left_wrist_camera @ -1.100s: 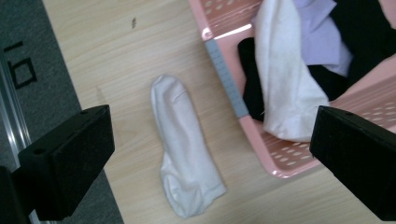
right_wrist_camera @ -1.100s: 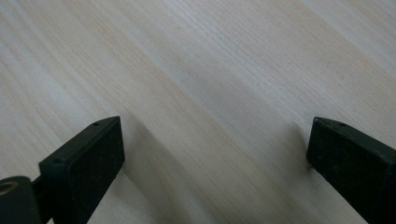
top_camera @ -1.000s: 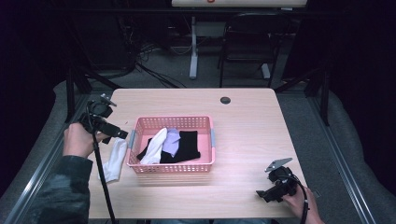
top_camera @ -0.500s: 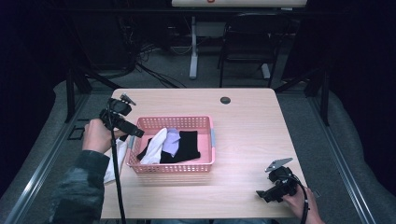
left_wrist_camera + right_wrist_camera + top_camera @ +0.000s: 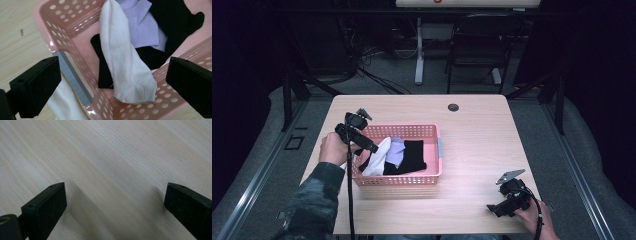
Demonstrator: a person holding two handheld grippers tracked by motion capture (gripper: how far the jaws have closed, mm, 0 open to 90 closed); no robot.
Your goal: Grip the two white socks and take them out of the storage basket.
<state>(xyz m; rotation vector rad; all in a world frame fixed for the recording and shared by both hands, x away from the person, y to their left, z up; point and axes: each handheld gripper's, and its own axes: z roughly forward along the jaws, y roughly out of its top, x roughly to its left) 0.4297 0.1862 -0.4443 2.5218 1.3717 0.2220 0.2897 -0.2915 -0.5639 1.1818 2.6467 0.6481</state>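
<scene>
Jaws of the right gripper stand wide apart over bare table at the near right corner. Farther off, the left gripper, also spread wide and holding nothing, hovers over the left end of the pink basket, above a white sock draped on black and lilac cloth.

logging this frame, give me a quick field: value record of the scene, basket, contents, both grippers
surface: wooden table
basket: pink perforated basket, left of table centre
contents: white sock draped over the rim, lilac cloth, black garment
outside basket: white cloth on the table beside it
left gripper: open, over the basket's left end
right gripper: open, over bare table near the front right corner
</scene>
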